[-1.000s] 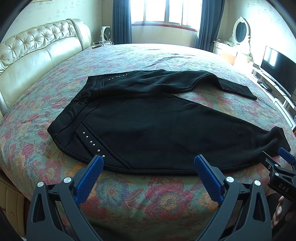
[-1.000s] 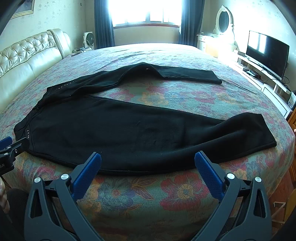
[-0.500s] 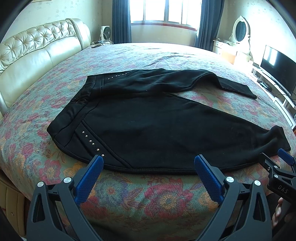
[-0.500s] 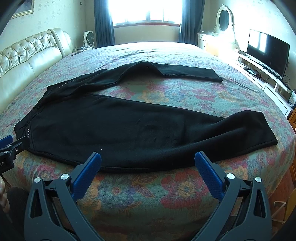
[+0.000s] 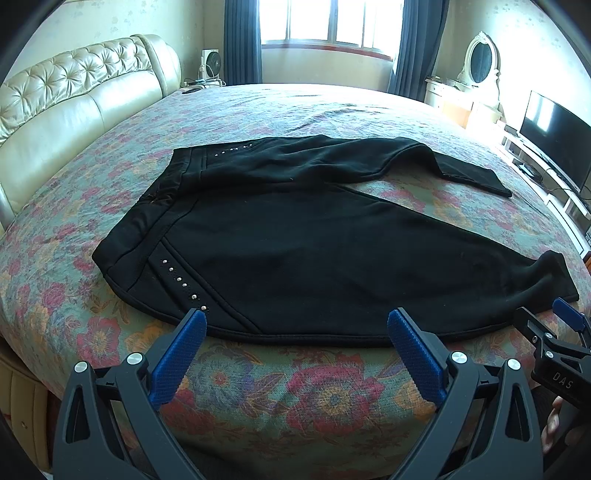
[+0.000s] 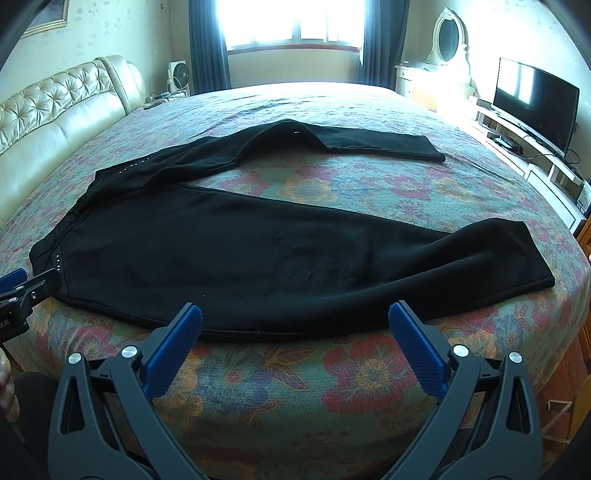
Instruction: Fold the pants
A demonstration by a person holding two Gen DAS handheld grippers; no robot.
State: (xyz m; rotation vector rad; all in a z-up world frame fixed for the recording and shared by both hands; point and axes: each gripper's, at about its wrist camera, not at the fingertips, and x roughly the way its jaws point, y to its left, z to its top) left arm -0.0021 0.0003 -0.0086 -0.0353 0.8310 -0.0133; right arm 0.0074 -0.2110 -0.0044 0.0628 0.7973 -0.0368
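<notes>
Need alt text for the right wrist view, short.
Black pants lie spread on a floral bedspread, legs splayed apart. The open right gripper hovers at their near edge, touching nothing; the left gripper shows at far left.

A home bedroom: a large bed (image 5: 332,122) with floral cover and tufted headboard (image 5: 74,96), a curtained window (image 6: 291,22), a mirrored dressing table (image 6: 443,48), a television (image 6: 535,99).

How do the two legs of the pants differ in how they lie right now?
The near leg lies fairly straight along the bed's front edge; the far leg is splayed away and kinks partway, with its lower part angled off. The near leg looks spread wide and flat; the far leg looks narrow and bunched. Both are black, flat on the bedspread, ungripped.
</notes>
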